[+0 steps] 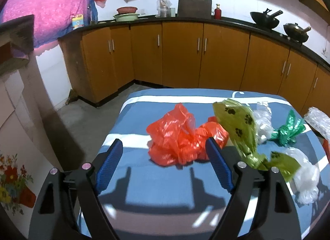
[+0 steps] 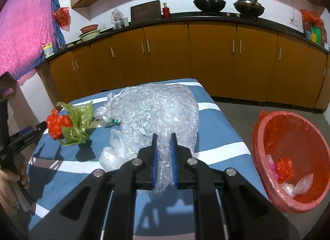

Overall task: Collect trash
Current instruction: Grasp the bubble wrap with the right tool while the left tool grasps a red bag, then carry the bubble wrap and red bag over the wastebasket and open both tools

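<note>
My left gripper is open just in front of a crumpled red plastic bag on the blue striped table. Beside the red bag lie an olive paw-print bag, a green bag and clear plastic. My right gripper is shut on a big wad of bubble wrap above the table. The red bag and olive bag also show in the right wrist view. A red-lined bin stands right of the table, holding some trash.
Brown kitchen cabinets run behind the table, with woks on the dark counter. A pink curtain hangs at far left. The left gripper shows at the left edge of the right wrist view.
</note>
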A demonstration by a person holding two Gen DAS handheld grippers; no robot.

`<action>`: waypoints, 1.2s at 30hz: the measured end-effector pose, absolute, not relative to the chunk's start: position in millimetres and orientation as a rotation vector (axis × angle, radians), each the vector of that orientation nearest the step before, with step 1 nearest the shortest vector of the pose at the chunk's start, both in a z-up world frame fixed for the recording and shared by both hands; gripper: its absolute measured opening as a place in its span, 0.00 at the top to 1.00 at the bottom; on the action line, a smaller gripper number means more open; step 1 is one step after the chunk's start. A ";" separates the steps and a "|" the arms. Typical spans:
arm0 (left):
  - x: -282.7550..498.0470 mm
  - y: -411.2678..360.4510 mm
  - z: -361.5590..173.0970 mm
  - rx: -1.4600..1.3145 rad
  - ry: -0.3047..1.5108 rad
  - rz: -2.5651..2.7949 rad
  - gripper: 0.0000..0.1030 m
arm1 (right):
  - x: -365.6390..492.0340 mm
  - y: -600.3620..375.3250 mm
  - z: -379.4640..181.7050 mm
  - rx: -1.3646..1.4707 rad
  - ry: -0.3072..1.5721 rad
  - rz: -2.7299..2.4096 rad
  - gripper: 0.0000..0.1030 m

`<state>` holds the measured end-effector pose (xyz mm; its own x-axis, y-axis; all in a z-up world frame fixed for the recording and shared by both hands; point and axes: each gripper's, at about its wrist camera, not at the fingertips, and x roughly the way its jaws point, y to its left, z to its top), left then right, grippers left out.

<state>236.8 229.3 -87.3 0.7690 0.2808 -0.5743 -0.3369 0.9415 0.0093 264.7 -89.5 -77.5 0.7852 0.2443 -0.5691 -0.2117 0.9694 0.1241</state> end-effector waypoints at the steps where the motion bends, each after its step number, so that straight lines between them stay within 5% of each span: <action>1: 242.0 229.8 -88.5 -0.091 0.612 0.337 0.19 | 266.8 -89.9 -78.3 0.058 0.624 0.244 0.88; 9: 263.0 231.9 -103.2 -0.058 0.690 0.265 0.21 | 278.9 -92.7 -86.5 0.091 0.651 0.242 0.88; 14: 263.8 230.1 -106.5 -0.081 0.713 0.198 0.58 | 280.4 -92.4 -86.4 0.103 0.650 0.251 0.88; 15: 263.4 228.4 -106.7 -0.076 0.714 0.194 0.68 | 280.0 -92.2 -86.9 0.103 0.650 0.253 0.88; 16: 263.3 226.9 -107.3 -0.073 0.717 0.191 0.90 | 279.7 -91.4 -87.0 0.103 0.650 0.254 0.88; 17: 263.7 226.3 -109.4 -0.079 0.734 0.173 0.94 | 279.9 -90.8 -87.1 0.102 0.651 0.256 0.88; 36: 198.6 224.9 -88.6 -0.156 0.655 0.174 0.99 | 259.3 -92.2 -76.2 0.095 0.624 0.274 0.88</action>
